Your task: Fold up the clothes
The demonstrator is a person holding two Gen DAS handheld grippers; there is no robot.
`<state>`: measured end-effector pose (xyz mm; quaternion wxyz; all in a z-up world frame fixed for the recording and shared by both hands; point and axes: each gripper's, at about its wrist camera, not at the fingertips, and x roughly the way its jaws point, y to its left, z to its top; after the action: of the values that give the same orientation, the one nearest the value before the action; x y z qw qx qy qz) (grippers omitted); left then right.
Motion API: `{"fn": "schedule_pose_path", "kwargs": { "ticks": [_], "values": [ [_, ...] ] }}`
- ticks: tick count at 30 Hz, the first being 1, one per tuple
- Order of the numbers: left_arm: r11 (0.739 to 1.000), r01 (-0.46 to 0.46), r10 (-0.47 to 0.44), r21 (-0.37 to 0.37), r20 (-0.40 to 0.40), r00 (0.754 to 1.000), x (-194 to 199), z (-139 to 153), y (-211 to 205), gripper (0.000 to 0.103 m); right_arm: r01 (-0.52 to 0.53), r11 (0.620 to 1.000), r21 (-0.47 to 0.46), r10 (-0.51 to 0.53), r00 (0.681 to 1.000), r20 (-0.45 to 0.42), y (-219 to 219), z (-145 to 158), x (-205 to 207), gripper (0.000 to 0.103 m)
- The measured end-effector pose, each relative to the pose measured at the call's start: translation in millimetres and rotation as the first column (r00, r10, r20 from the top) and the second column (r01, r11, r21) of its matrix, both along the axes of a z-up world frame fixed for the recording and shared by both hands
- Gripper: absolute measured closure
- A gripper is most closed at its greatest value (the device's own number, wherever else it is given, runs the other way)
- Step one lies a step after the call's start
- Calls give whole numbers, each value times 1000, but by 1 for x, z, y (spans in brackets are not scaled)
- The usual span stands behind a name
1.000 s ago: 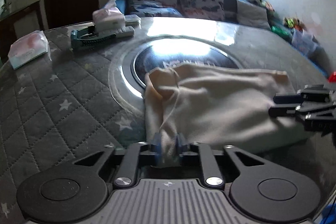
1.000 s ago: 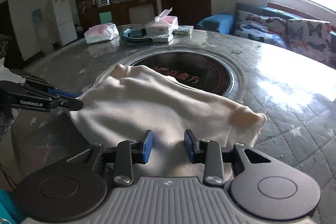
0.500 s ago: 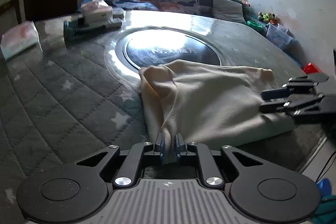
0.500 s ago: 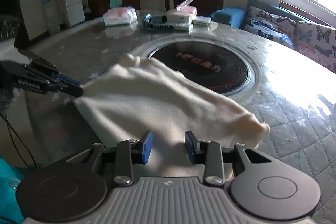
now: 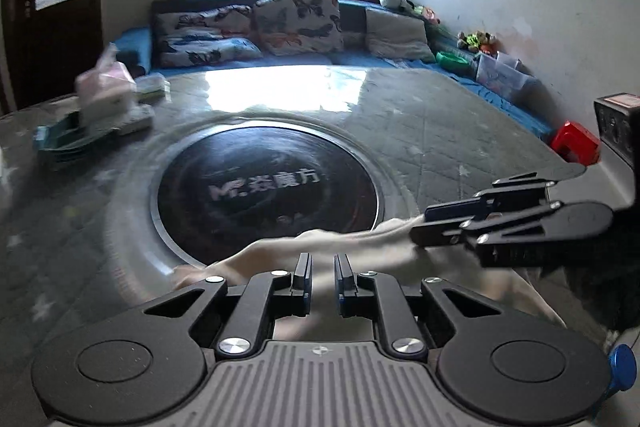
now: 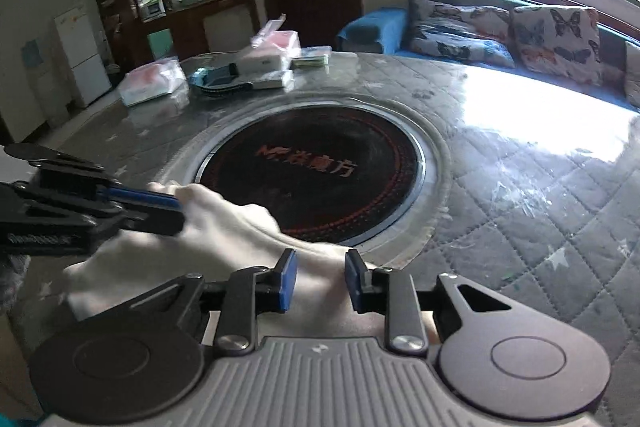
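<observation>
The cream garment (image 6: 224, 227) is found at the near edge of the quilted round surface (image 6: 540, 195), just short of the dark circular inset (image 6: 316, 171), and appears to be lifted and drawn toward the holder, presumably so that one half can be laid over the other. In the right wrist view, the left claw (image 6: 176, 209) is seen pressed together on a bunched corner of the cloth. The left wrist view shows a narrow gap between its jaws with cloth passing through. The right claw (image 6: 318, 283) is held with its jaws spread, the cloth lying between and beneath them; whether any fabric is pinched cannot be told.

Much of the garment is hidden under the two claw bodies, so its outline and existing folds cannot be judged. Motion blur softens the tissue packs (image 6: 152, 83) and the boxes beside them at the far side.
</observation>
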<state>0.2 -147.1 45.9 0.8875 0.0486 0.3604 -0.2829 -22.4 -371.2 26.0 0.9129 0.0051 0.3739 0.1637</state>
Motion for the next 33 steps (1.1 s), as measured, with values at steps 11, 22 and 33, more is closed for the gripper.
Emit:
{"fn": "schedule_pose_path", "kwargs": {
  "ticks": [11, 22, 33],
  "values": [
    [998, -28, 27, -48, -38, 999, 25, -9, -5, 84, -54, 999, -4, 55, 998, 37, 12, 6, 5, 78],
    [998, -55, 55, -31, 0, 998, 21, -12, 5, 81, -104, 994, -45, 106, 993, 51, 28, 5, 3, 77],
    [999, -48, 47, 18, 51, 998, -7, -16, 14, 77, -146, 986, -82, 150, 987, 51, 50, -1, -6, 78]
  ]
}}
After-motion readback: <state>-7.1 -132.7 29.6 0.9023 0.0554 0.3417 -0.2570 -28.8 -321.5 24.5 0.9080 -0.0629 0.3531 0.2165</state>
